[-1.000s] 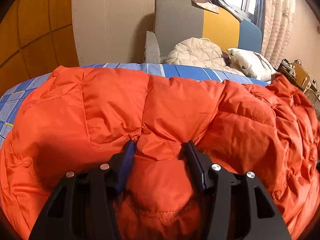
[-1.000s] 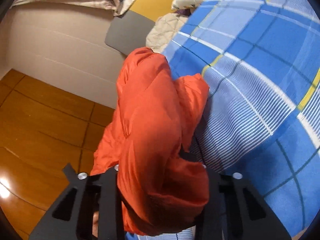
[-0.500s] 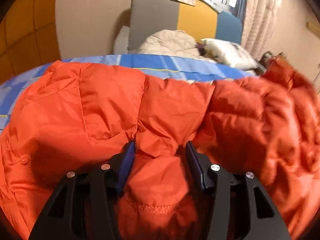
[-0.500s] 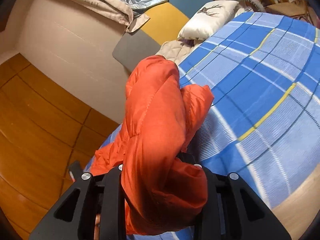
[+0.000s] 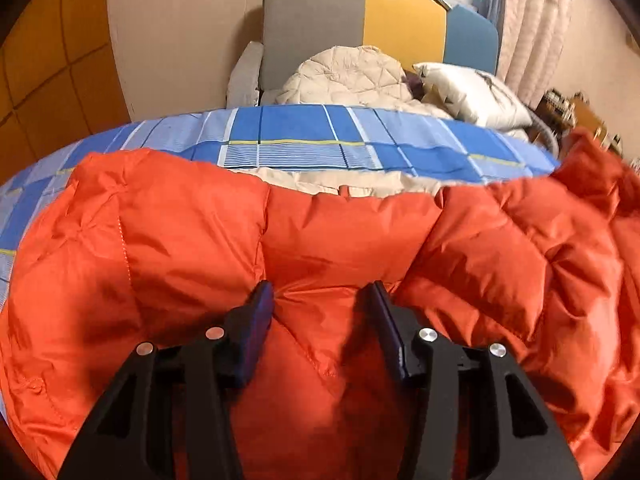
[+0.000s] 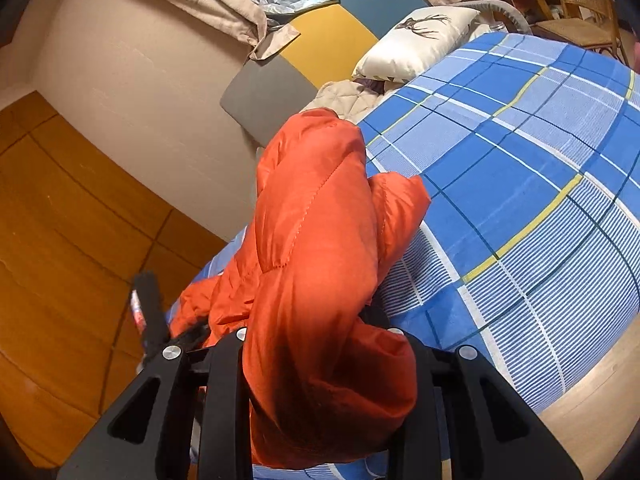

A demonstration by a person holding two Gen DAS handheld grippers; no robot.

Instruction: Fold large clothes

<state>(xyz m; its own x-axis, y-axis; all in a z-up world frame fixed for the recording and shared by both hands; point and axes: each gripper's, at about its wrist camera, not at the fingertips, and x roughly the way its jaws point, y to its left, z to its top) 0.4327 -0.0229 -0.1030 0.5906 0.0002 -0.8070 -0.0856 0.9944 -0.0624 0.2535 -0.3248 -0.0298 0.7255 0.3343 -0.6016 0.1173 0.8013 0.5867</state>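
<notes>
Left wrist view: the left tongs (image 5: 322, 300) pinch a fat bunch of the orange puffy jacket (image 5: 192, 240). Both blue pads (image 5: 256, 320) press into the cloth from each side. The jacket lies on the bed (image 5: 300, 132), the one with the blue checked sheet. From these tongs the jacket spreads out wide, side to side. So its long way runs across the picture, not away toward the pillow (image 5: 472, 96). Past the far edge of the jacket a pale cloth (image 5: 320, 180) peeks out, and past that is bare sheet, then the pillow. The far right end of the jacket (image 5: 588, 168) stands up higher than the rest and looks blurry.

Right wrist view: the right tongs (image 6: 320, 356) are squeezed on another bunch of the jacket (image 6: 316, 216). The cloth covers the tips, so the pads cannot be seen, but the bunch hangs out from between them. Here the jacket rises in a tall, thin hump straight ahead of the tongs. On the pillow (image 6: 416, 40) side of the hump lies lots of bare blue sheet (image 6: 520, 184). On the other side is the wooden floor (image 6: 60, 220).

I think each hand holds one end of the jacket's near edge. The next move, I guess, carries that edge over toward the pillow, onto the far half.
</notes>
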